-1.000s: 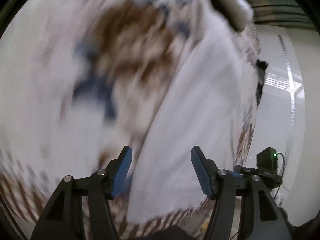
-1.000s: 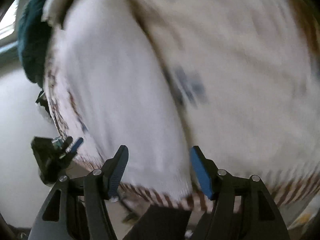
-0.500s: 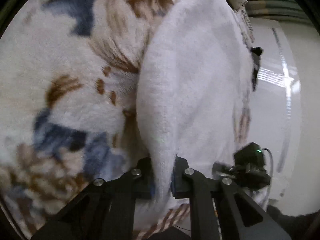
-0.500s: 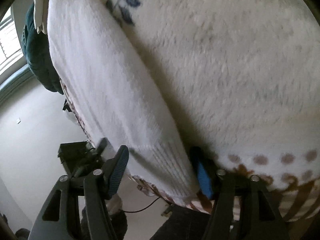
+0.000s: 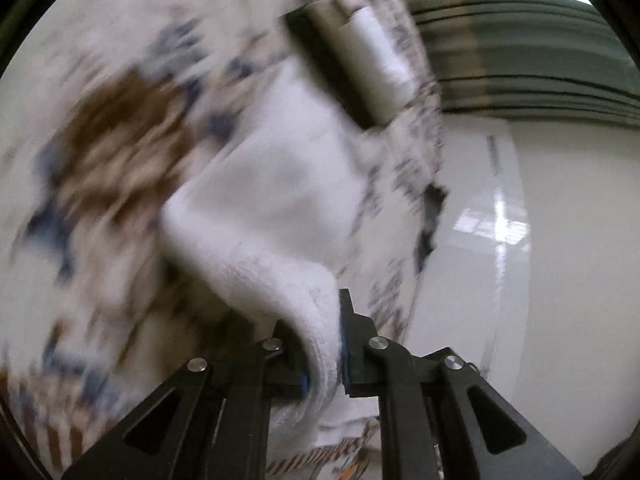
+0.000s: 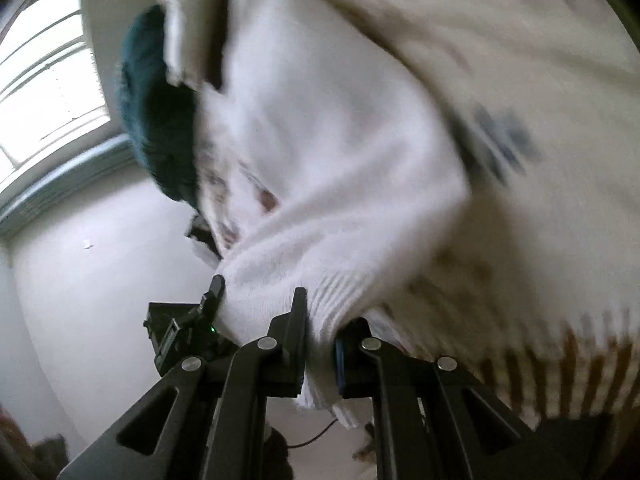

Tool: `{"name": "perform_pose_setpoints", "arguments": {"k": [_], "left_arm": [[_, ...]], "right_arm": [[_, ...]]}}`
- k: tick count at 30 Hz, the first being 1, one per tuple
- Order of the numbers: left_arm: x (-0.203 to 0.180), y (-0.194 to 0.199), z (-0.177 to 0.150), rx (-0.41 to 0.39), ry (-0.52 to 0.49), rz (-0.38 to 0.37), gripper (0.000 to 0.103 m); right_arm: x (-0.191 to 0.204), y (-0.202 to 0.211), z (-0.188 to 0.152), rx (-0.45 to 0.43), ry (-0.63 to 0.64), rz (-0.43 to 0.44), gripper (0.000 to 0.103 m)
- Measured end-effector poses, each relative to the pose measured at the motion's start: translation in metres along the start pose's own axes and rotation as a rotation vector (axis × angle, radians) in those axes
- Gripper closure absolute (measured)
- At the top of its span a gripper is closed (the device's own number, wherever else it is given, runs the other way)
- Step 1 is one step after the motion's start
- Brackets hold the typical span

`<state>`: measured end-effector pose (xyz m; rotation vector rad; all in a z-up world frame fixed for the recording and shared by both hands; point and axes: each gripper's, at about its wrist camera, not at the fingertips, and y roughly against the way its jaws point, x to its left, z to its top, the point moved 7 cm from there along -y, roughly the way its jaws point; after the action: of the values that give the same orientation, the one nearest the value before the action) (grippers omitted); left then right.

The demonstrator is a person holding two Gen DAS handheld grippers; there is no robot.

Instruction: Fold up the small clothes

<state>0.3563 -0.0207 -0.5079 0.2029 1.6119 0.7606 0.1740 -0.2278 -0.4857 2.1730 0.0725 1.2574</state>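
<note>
A small white knit garment point(image 5: 276, 184) lies on a fleece blanket point(image 5: 100, 152) patterned in brown and blue. My left gripper point(image 5: 323, 344) is shut on the garment's ribbed edge and lifts it off the blanket. In the right wrist view the same white garment point(image 6: 320, 152) stretches up from my right gripper point(image 6: 320, 344), which is shut on its ribbed hem. The left gripper's body point(image 6: 180, 332) shows just left of the right one, also at the hem. Both views are motion-blurred.
A dark teal cloth point(image 6: 156, 128) lies at the blanket's far edge near a bright window point(image 6: 48, 92). A white roll-like item point(image 5: 380, 60) sits at the blanket's far side. Glossy white floor point(image 5: 500, 240) lies beyond the blanket edge.
Both grippers were open a second ago. The left one closed on the garment's edge first, then the right one on the hem, and both have now raised it off the blanket.
</note>
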Motion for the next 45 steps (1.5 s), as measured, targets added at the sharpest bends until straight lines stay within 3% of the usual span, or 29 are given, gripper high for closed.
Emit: {"name": "perform_pose_setpoints", "arguments": {"k": [4, 6, 10, 12, 13, 15, 17, 21, 25, 26, 27, 28, 30, 31, 32, 34, 38, 42, 45], "left_arm": [[-0.023, -0.037, 0.085, -0.050, -0.020, -0.018, 0.093], [-0.027, -0.063, 0.120, -0.007, -0.015, -0.060, 0.088], [-0.029, -0.081, 0.184, -0.048, -0.003, -0.080, 0.061], [-0.032, -0.067, 0.206, -0.110, 0.005, -0.123, 0.056], [-0.032, -0.064, 0.211, -0.132, 0.003, -0.119, 0.049], [-0.033, -0.054, 0.214, -0.165, -0.040, -0.104, 0.049], [-0.031, -0.061, 0.210, -0.147, -0.130, -0.008, 0.048], [-0.012, -0.111, 0.182, -0.008, -0.389, 0.263, 0.048], [-0.001, -0.165, 0.156, 0.124, -0.569, 0.396, 0.051], [-0.002, -0.175, 0.153, 0.142, -0.608, 0.416, 0.076], [-0.003, -0.184, 0.150, 0.152, -0.663, 0.447, 0.093], [-0.006, -0.188, 0.151, 0.144, -0.688, 0.462, 0.096], [-0.011, -0.178, 0.152, 0.108, -0.675, 0.428, 0.097], [-0.014, -0.168, 0.156, 0.070, -0.659, 0.416, 0.098], [-0.017, -0.159, 0.160, 0.045, -0.640, 0.398, 0.098], [-0.017, -0.131, 0.169, -0.026, -0.567, 0.365, 0.098], [0.000, -0.109, 0.196, -0.080, -0.429, 0.340, 0.098], [0.031, -0.133, 0.216, -0.044, -0.338, 0.365, 0.098], [0.050, -0.155, 0.220, 0.024, -0.287, 0.383, 0.098]], "right_arm": [[0.062, 0.003, 0.087, -0.108, 0.076, 0.014, 0.092], [0.089, 0.004, 0.135, -0.164, 0.080, 0.018, 0.092], [0.132, -0.008, 0.231, -0.228, 0.047, 0.026, 0.085], [0.138, -0.004, 0.258, -0.250, 0.032, 0.059, 0.078], [0.139, 0.009, 0.265, -0.265, 0.044, 0.074, 0.072], [0.142, 0.025, 0.271, -0.287, 0.087, 0.062, 0.059], [0.139, 0.034, 0.269, -0.310, 0.149, -0.011, 0.049], [0.109, 0.036, 0.257, -0.316, 0.245, -0.262, 0.049], [0.087, 0.015, 0.264, -0.285, 0.295, -0.416, 0.049], [0.081, 0.010, 0.268, -0.283, 0.302, -0.429, 0.049], [0.077, 0.006, 0.271, -0.281, 0.305, -0.445, 0.049], [0.074, 0.002, 0.275, -0.277, 0.308, -0.463, 0.049], [0.071, -0.005, 0.281, -0.270, 0.316, -0.490, 0.061], [0.071, -0.006, 0.283, -0.275, 0.322, -0.504, 0.094], [0.071, -0.009, 0.286, -0.277, 0.323, -0.512, 0.098], [0.077, -0.003, 0.287, -0.318, 0.344, -0.515, 0.098], [0.092, 0.017, 0.288, -0.379, 0.357, -0.493, 0.099], [0.104, 0.024, 0.309, -0.415, 0.360, -0.503, 0.100], [0.101, 0.017, 0.328, -0.387, 0.360, -0.572, 0.100]]}}
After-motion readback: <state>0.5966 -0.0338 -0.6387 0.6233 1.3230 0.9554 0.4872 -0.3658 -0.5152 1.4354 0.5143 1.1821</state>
